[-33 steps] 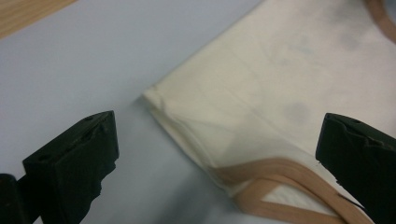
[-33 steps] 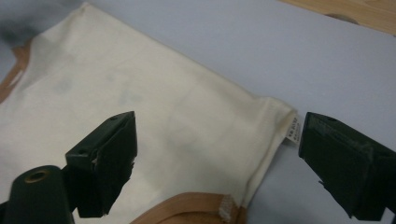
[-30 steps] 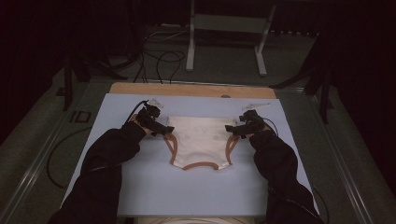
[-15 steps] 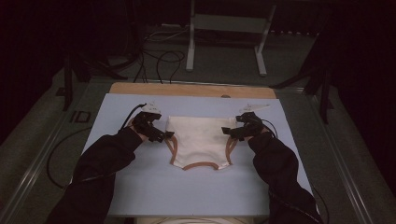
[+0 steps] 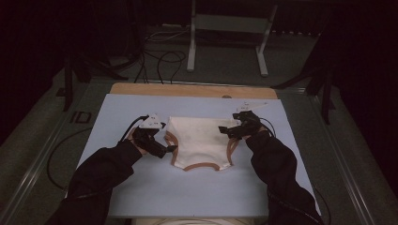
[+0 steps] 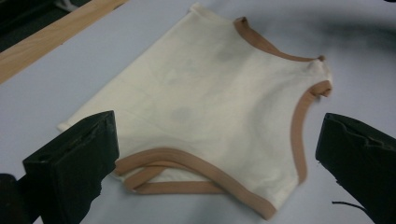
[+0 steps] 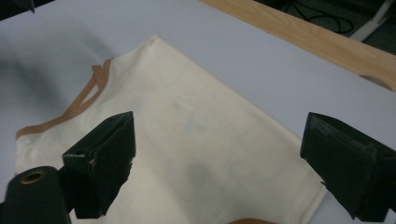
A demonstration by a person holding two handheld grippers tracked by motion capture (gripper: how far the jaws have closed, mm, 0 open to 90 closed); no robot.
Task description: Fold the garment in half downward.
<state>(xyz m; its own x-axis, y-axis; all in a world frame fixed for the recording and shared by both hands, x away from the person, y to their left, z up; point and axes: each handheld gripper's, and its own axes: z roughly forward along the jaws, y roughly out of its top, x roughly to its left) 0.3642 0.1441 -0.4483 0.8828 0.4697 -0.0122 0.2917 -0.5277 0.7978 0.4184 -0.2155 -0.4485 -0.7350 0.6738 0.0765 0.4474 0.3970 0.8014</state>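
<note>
Lilac table (image 5: pixel 141 187), cream garment (image 5: pixel 199 140) flat between left tool (image 5: pixel 170 148), right tool (image 5: pixel 224 131)

likely lab: floor cables (image 5: pixel 159 58), metal stand (image 5: pixel 230 37)

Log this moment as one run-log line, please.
garment: flat on mat | left gripper: open, at left edge | right gripper: open, at right edge

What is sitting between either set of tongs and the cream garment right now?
Nothing visible. The cream tank top lies flat on the pale blue mat. The left tongs are open at its tan-trimmed armhole, and the right tongs are open at the opposite edge, with bare cloth between their jaws.
</note>
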